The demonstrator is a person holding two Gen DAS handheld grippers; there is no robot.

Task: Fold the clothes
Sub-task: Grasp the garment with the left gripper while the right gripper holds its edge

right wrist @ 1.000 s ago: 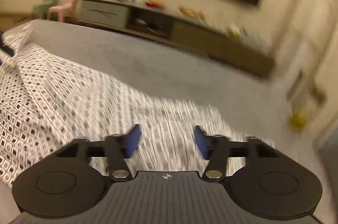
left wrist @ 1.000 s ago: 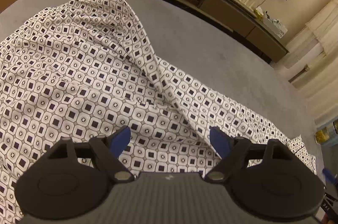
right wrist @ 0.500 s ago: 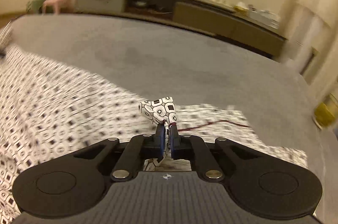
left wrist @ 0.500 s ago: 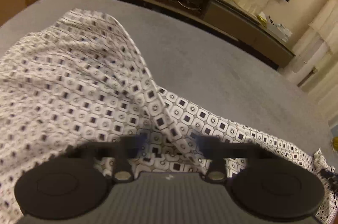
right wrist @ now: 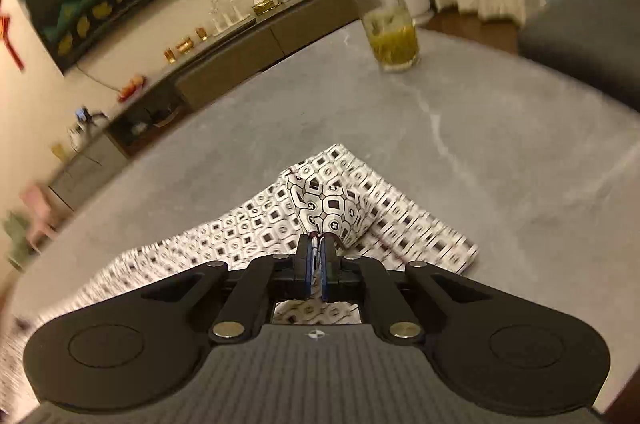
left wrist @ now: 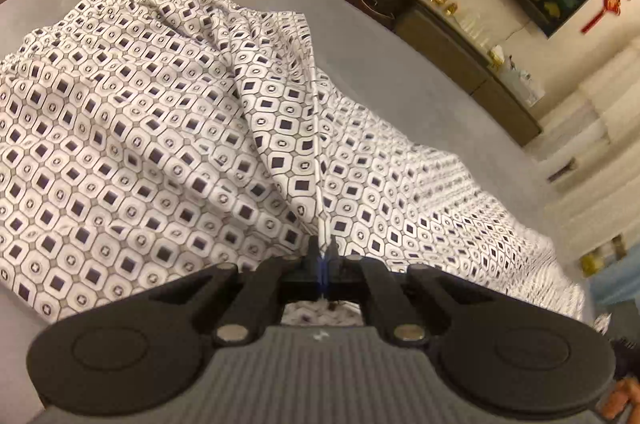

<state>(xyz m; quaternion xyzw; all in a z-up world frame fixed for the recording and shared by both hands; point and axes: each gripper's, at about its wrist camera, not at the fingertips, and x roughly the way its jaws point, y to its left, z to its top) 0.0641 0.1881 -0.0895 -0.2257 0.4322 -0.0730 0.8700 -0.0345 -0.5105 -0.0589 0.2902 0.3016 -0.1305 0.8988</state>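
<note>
the patterned garment [left wrist: 168, 128] lies rumpled across the grey table [left wrist: 400, 64], its black-and-white print bunched into ridges. the left gripper [left wrist: 322, 256] has its jaws pressed together on a raised fold of the garment. the right gripper [right wrist: 317, 249] is clamped on a corner of the garment [right wrist: 320, 208], which puffs up just beyond its fingertips. beyond that corner, well apart, a glass of yellowish tea [right wrist: 384, 12] stands on the table [right wrist: 520, 144].

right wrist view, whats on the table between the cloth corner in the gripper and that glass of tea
Nothing: in the right wrist view only bare grey tabletop lies between the patterned cloth and the glass.
</note>
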